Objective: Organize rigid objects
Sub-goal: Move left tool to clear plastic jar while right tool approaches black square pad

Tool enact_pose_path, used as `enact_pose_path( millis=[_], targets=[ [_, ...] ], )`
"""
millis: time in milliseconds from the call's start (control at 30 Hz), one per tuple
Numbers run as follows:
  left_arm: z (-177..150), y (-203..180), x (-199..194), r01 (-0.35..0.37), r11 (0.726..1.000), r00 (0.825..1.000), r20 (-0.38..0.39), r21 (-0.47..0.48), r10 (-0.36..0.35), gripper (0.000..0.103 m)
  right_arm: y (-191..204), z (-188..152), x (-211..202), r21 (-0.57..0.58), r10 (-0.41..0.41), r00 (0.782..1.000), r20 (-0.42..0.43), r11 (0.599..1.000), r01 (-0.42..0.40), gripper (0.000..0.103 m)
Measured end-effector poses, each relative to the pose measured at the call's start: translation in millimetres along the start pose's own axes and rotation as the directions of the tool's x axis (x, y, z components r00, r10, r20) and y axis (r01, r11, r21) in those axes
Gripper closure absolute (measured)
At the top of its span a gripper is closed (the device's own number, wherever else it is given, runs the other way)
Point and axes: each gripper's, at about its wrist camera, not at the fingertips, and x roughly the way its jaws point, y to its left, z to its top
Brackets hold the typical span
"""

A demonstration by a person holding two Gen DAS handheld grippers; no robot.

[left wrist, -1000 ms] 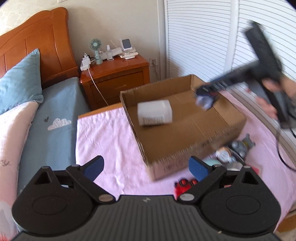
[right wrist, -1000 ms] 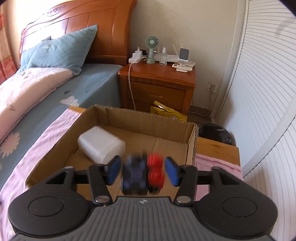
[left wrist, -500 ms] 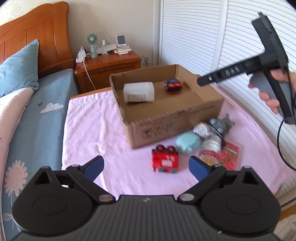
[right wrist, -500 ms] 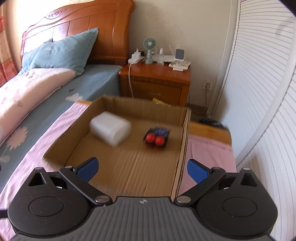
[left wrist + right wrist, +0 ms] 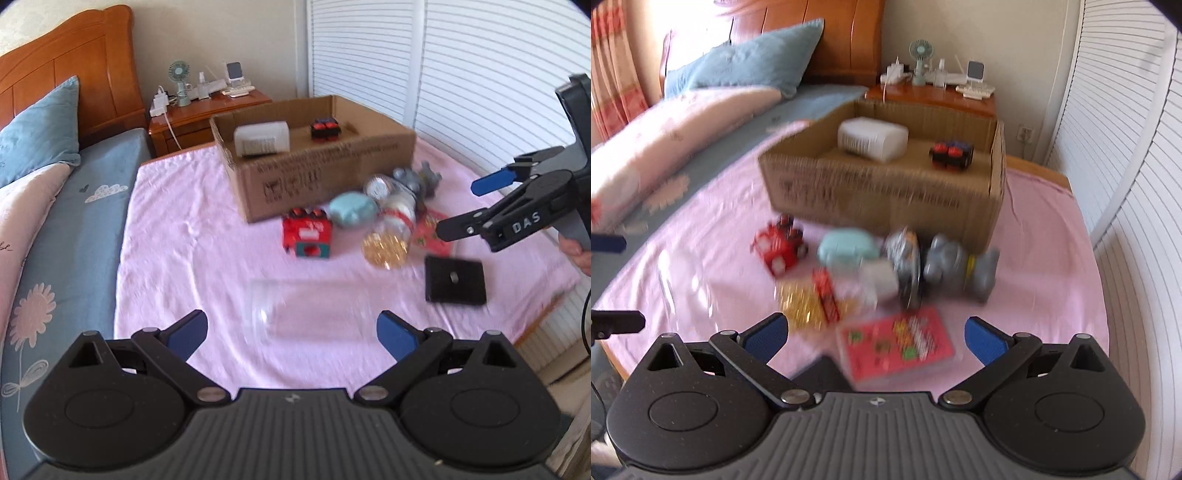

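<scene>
The cardboard box [image 5: 317, 162] sits on the bed [image 5: 177, 258], with a container [image 5: 262, 138] and a toy car [image 5: 325, 129] inside it. Just before the box lie a toy truck [image 5: 308, 236], a rounded case [image 5: 352, 210] and an elephant figure [image 5: 960, 266]. Behind the box stands the nightstand [image 5: 207, 118].

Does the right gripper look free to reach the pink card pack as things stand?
Probably yes. The right gripper is open and empty, and the pink card pack lies flat on the pink sheet right ahead of its jaws, uncovered.

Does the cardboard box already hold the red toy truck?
No; the red toy truck lies on the pink cloth in front of the cardboard box.
</scene>
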Motion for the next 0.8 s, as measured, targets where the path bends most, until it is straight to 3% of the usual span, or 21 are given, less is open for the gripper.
enact_pose_path(
  millis=[400, 800],
  targets=[
    [-32, 4, 30, 0.047, 0.997, 0.996, -0.073, -0.056, -0.051, 0.005, 48, -24, 28, -0.078, -0.126, 0.991, -0.042, 0.989, 0.123, 0.0],
    [-37, 3, 47, 0.048, 0.998, 0.995, -0.087, -0.037, -0.051, 0.001, 27, -46, 18, -0.05, -0.216, 0.974, -0.07, 0.976, 0.213, 0.0]
  ],
)
